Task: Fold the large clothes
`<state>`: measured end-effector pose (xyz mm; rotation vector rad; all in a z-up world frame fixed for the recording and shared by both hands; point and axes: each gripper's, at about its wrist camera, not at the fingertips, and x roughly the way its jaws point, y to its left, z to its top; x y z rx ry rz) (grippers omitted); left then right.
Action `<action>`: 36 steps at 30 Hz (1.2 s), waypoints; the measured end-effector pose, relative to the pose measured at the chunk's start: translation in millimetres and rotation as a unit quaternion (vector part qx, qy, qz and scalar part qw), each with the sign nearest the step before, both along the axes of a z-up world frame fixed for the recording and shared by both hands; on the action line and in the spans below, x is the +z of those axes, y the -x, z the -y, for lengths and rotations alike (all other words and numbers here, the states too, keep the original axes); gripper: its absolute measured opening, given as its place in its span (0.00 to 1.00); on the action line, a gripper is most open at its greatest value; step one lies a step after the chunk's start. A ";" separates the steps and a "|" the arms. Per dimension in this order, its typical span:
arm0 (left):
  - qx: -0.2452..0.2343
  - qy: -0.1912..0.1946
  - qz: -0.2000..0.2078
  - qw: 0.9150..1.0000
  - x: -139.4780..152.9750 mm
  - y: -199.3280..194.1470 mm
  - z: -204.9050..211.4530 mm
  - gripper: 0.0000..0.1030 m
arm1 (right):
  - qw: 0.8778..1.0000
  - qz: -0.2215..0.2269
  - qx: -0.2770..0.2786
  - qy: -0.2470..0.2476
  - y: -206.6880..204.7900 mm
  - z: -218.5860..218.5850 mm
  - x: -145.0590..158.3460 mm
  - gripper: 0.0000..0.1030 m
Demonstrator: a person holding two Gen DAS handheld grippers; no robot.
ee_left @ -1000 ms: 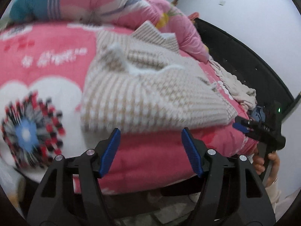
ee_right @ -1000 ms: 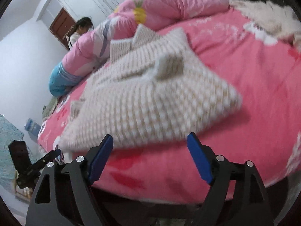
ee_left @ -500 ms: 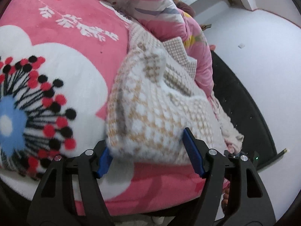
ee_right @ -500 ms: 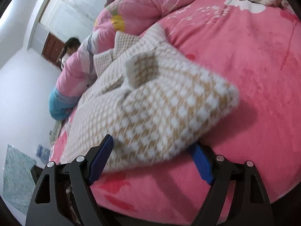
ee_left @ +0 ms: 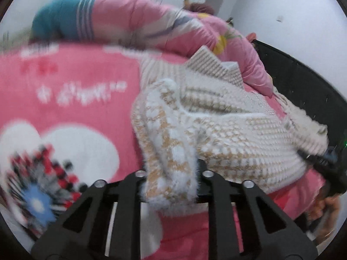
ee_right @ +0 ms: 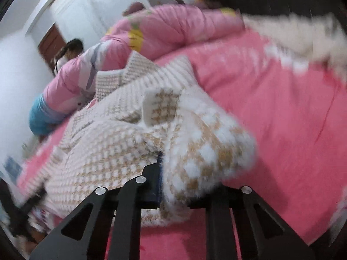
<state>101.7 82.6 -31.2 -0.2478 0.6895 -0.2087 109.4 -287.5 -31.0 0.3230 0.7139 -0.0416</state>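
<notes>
**Both grippers pinched onto the near edge of the sweater**

From my left wrist camera I see the left gripper (ee_left: 171,179) with its jaws closing narrow on a fluffy corner of the cream and tan knit sweater (ee_left: 227,130). The fabric bunches up between the black fingers and spills down over them, hiding the pads. The picture is smeared, so fine detail is lost.

My right wrist camera shows the same story on the other corner. The right gripper (ee_right: 173,184) has its jaws closing tight on a thick fold of the sweater (ee_right: 121,143), with a sliver of blue pad visible against the knit on the left finger; the other pad is buried under the wool.

The sweater lies on the pink blanket (ee_left: 71,99) that covers the bed, its near hem gathered at my two grippers and its far part, with the ribbed pieces, resting against a rolled pink quilt (ee_right: 173,28). A small square pocket stands up from the knit in the right view.

In the left view I see the right gripper at the far right edge of the sweater, with fingers of the hand holding it below. A white fluffy cloth (ee_right: 303,32) lies beyond on the blanket, near the dark bed frame (ee_left: 303,82). A person (ee_right: 67,52) sits behind the quilt.
</notes>
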 end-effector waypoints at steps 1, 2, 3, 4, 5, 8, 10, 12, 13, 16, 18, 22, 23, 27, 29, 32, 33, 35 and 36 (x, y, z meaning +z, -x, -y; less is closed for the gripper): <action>-0.002 -0.009 0.015 1.000 10.5 4.1 0.7 0.13 | 1.000 0.007 0.003 0.014 2.7 -3.0 7.9 0.13; -0.003 -0.013 0.022 1.000 17.3 6.1 0.1 0.13 | 1.000 0.012 0.004 0.022 5.4 -4.6 14.0 0.13; -0.002 -0.015 0.026 1.000 23.5 8.0 -1.3 0.12 | 1.000 0.017 0.008 0.022 8.5 -5.4 20.4 0.12; -0.001 -0.015 0.031 0.999 30.9 10.5 -4.7 0.12 | 1.000 0.021 0.011 0.019 12.3 -5.4 25.1 0.12; -0.003 -0.009 0.037 0.999 38.3 14.0 -10.1 0.12 | 0.999 0.025 0.014 0.016 17.2 -5.5 29.6 0.12; -0.010 0.010 0.042 0.999 55.2 26.2 -24.5 0.12 | 0.999 0.032 0.032 0.015 42.0 -9.1 45.3 0.12; -0.015 0.018 0.036 0.999 63.0 38.8 -34.0 0.12 | 0.998 0.030 0.046 0.008 56.1 -11.6 49.3 0.12; -0.021 0.024 0.023 0.999 62.2 51.9 -43.8 0.12 | 0.998 0.017 0.063 -0.002 68.1 -13.4 45.4 0.13; -0.022 0.025 0.014 0.999 58.9 53.9 -45.6 0.12 | 0.998 0.007 0.069 -0.011 73.8 -12.1 39.2 0.13; -0.012 0.034 -0.045 0.998 27.4 53.9 -52.9 0.18 | 0.995 -0.041 0.079 -0.048 76.5 -4.2 6.1 0.15; 0.000 0.055 -0.089 0.994 1.8 49.9 -60.0 0.24 | 0.988 -0.079 0.076 -0.106 72.1 10.5 -20.1 0.20; 0.019 0.095 -0.107 0.989 -17.7 53.8 -82.6 0.45 | 0.955 -0.117 0.075 -0.262 72.5 51.8 -54.5 0.47; 0.019 0.101 -0.107 0.989 -17.8 54.8 -86.9 0.48 | 0.950 -0.116 0.075 -0.281 75.0 58.7 -57.4 0.49; 0.025 0.087 -0.093 0.992 -11.2 58.4 -94.2 0.49 | 0.951 -0.115 0.020 -0.285 98.7 96.7 -55.7 0.53; 0.035 0.070 -0.080 0.994 -6.9 60.1 -96.9 0.48 | 0.953 -0.108 0.002 -0.284 110.2 108.4 -51.7 0.53; 0.068 0.053 -0.057 0.995 7.9 62.4 -106.8 0.48 | 0.970 -0.084 -0.029 -0.225 127.2 114.4 -28.8 0.53; 0.076 0.055 -0.053 0.994 11.8 62.2 -110.6 0.48 | 0.976 -0.078 -0.035 -0.202 128.7 113.0 -20.5 0.53; 0.085 0.058 -0.043 0.994 20.1 62.5 -116.8 0.48 | 0.984 -0.058 -0.038 -0.164 128.3 109.4 -1.8 0.53; 0.081 0.055 -0.033 0.995 26.3 62.3 -115.4 0.48 | 0.986 -0.052 -0.032 -0.154 126.3 106.4 3.7 0.53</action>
